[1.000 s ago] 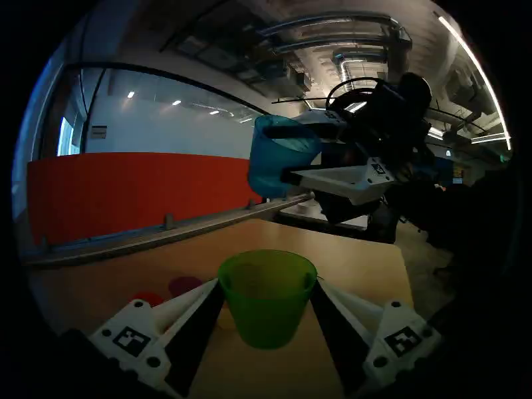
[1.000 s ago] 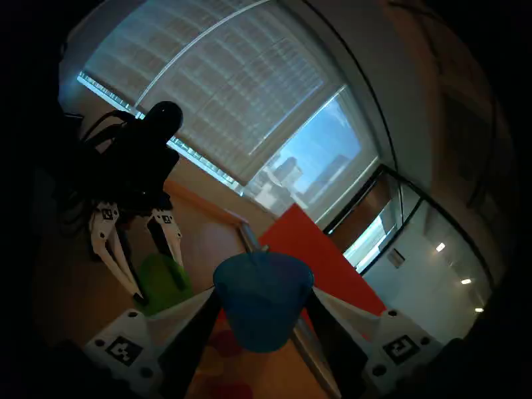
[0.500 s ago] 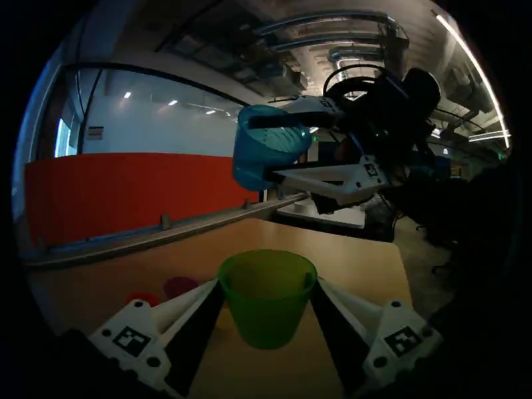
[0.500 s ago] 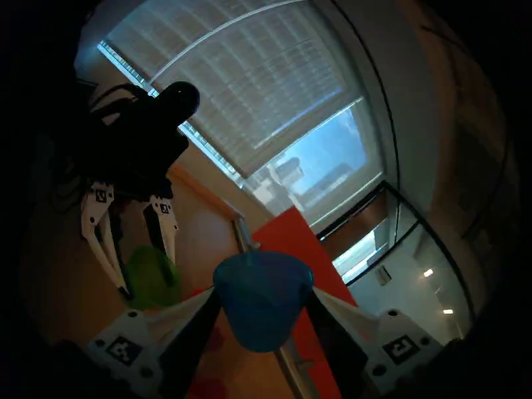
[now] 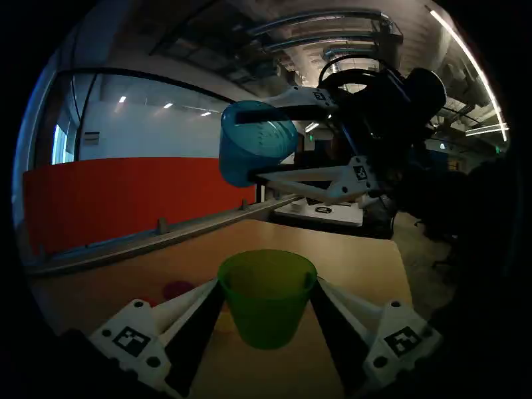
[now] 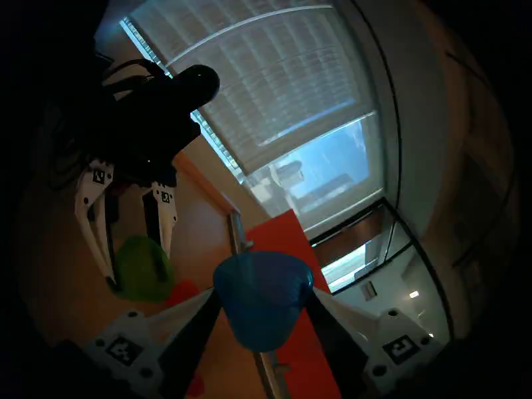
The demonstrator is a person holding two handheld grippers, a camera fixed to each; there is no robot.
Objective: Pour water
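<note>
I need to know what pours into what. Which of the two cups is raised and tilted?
The blue cup in the right claw: raised above the table, mouth tilted. The green cup in the left claw is lower and upright.

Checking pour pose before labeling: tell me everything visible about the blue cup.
The blue cup is translucent plastic, tapered, with faint rings inside. The right gripper clamps its wall, one finger on each side. It hangs in the air tipped onto its side, mouth facing the left gripper, higher than and beyond the green cup. Whether it holds water I cannot tell.
</note>
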